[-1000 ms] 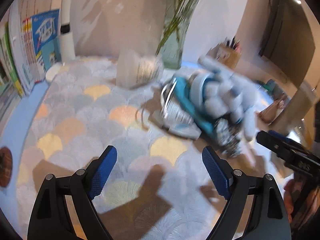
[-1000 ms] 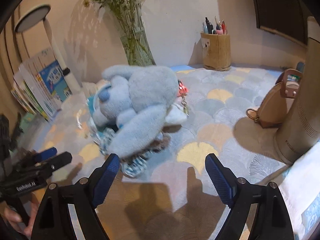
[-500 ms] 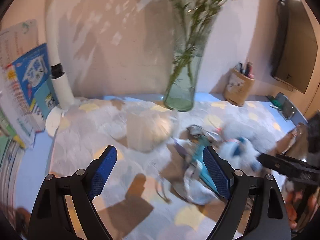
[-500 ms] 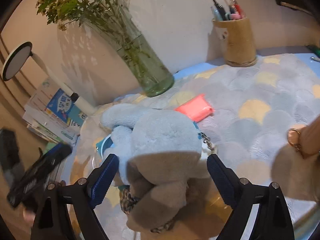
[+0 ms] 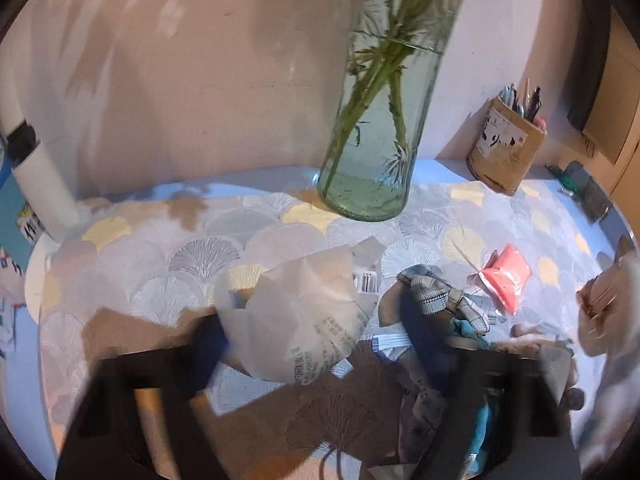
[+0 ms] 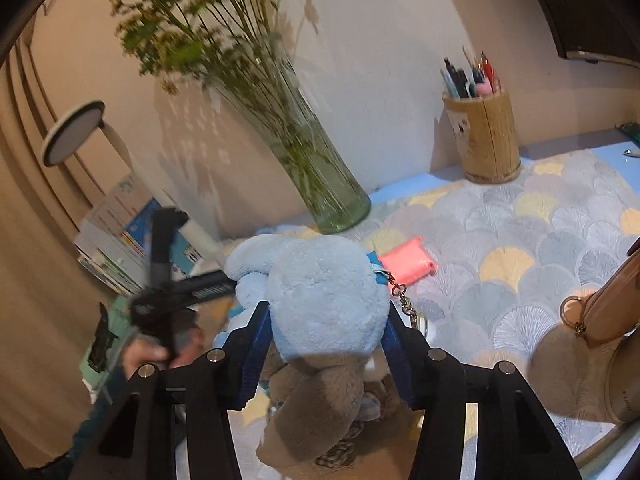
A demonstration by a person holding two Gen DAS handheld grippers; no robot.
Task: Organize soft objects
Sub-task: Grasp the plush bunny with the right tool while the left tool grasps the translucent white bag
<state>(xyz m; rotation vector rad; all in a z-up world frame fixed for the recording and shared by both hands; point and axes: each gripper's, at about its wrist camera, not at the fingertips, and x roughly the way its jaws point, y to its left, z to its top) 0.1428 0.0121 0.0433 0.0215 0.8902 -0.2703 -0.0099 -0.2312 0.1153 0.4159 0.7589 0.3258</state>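
Table mat [image 6: 520, 216], fan-scallop pattern in grey, yellow and white, covering most of the blue desk top; all loose items lie on it.

Glass vase [image 5: 372, 128] with green stems, upright at the back edge of the mat by the wall; seen also from the right wrist [image 6: 320, 184].

Tan handbag [image 6: 612, 320] with ring fittings, at the right edge of the mat, partly cut off by the view.

Blue plush toy [image 6: 324, 296], pale blue, the largest soft object, near the front of the mat; a keychain [image 6: 404, 300] hangs at its right side; right gripper [image 6: 326, 356] closing, blue pads pressing into both flanks of the toy's body.

Books and leaflets [image 6: 116, 236], stacked upright at the left wall; white lamp [image 6: 74, 132] with round head beside them.

Translucent plastic bag [image 5: 304, 320] with printed label, crumpled, mid-mat in front of the vase; left gripper [image 5: 316, 344] blurred, jaws closing with the bag between them; left pad touching the bag's edge, right pad's contact cannot be told; the person's hand [image 6: 160, 352] holds this gripper.

Wooden pen pot [image 6: 482, 136], full of pens, back right by the wall.

Plaid fabric piece [image 5: 444, 296], just right of the bag, over a teal item.

Pink pouch [image 5: 504, 276], flat, right of the plaid piece, behind the toy.
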